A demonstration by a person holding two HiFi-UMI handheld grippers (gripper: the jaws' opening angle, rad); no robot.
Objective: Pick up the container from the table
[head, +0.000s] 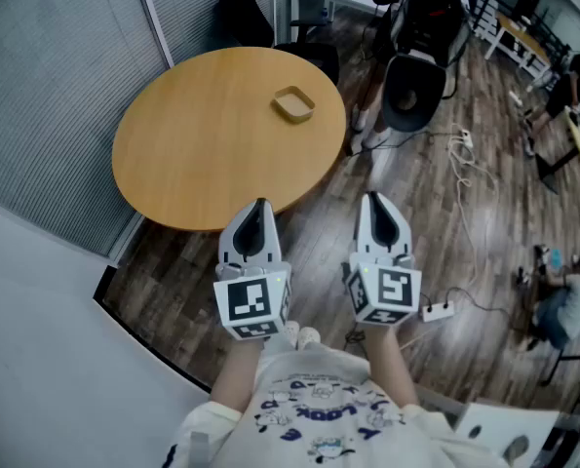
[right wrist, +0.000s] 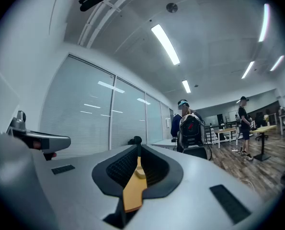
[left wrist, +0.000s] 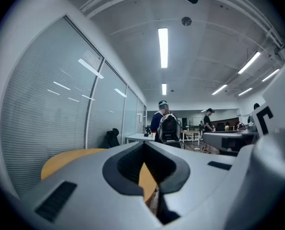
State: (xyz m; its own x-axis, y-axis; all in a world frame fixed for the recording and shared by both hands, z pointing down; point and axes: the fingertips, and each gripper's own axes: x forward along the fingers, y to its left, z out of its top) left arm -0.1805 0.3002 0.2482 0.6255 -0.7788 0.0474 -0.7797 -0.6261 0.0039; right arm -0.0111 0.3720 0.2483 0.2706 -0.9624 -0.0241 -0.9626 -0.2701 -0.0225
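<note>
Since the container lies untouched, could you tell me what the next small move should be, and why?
Probably carry the right gripper forward toward the container: it lies on the far side of the table, well beyond that gripper, and shows straight ahead past its shut jaws.

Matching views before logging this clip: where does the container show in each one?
Head view: container on the table, toward its far right edge.
Left gripper view: not in it.
Right gripper view: container small, seen through the jaw gap, on the table.
Shared landmark: the round table, in all three.
</note>
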